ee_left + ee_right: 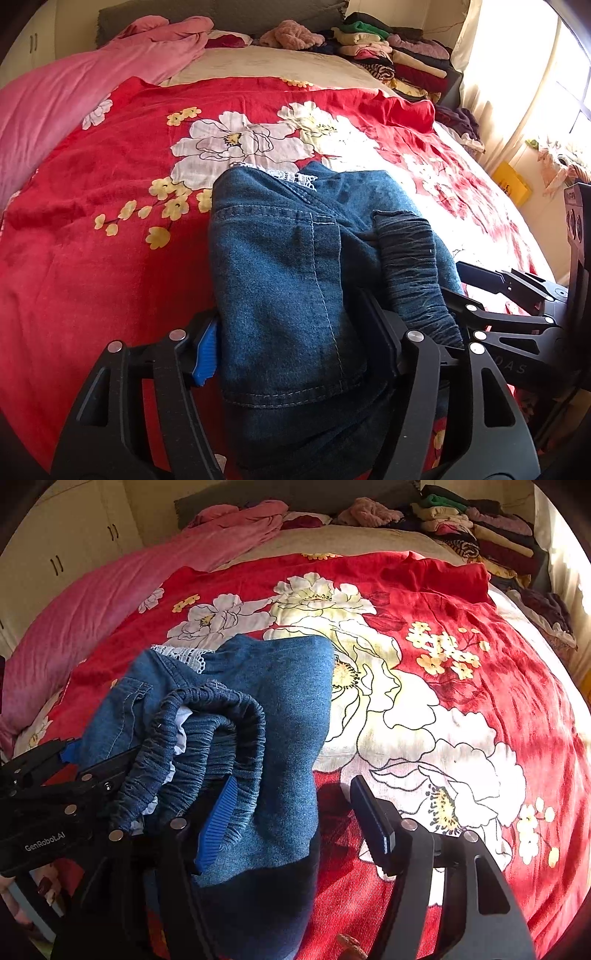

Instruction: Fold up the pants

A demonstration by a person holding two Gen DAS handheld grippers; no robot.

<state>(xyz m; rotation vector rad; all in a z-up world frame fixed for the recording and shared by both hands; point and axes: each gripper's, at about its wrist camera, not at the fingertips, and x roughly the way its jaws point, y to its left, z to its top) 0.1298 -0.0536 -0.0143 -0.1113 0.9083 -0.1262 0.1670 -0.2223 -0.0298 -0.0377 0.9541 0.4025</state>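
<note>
Blue denim pants [280,266] lie folded in a bundle on the red floral bedspread [92,258], with white lace trim [291,179] at the far end and the gathered elastic waistband [417,273] on the right. My left gripper [293,349] is open and straddles the near end of the bundle, the denim filling the gap between its pads. In the right wrist view, my right gripper [295,819] is open. Its blue left pad [218,819] lies against the waistband [221,731] and its right pad [373,819] stands free over the bedspread [461,720]. The pants [288,701] sit left of centre there.
A pink blanket [55,103] runs along the bed's left side. Stacks of folded clothes [399,55] fill the far right corner. A bright window [535,74] and a yellow bag [513,182] lie beyond the bed's right edge. Wardrobe doors [74,546] stand at far left.
</note>
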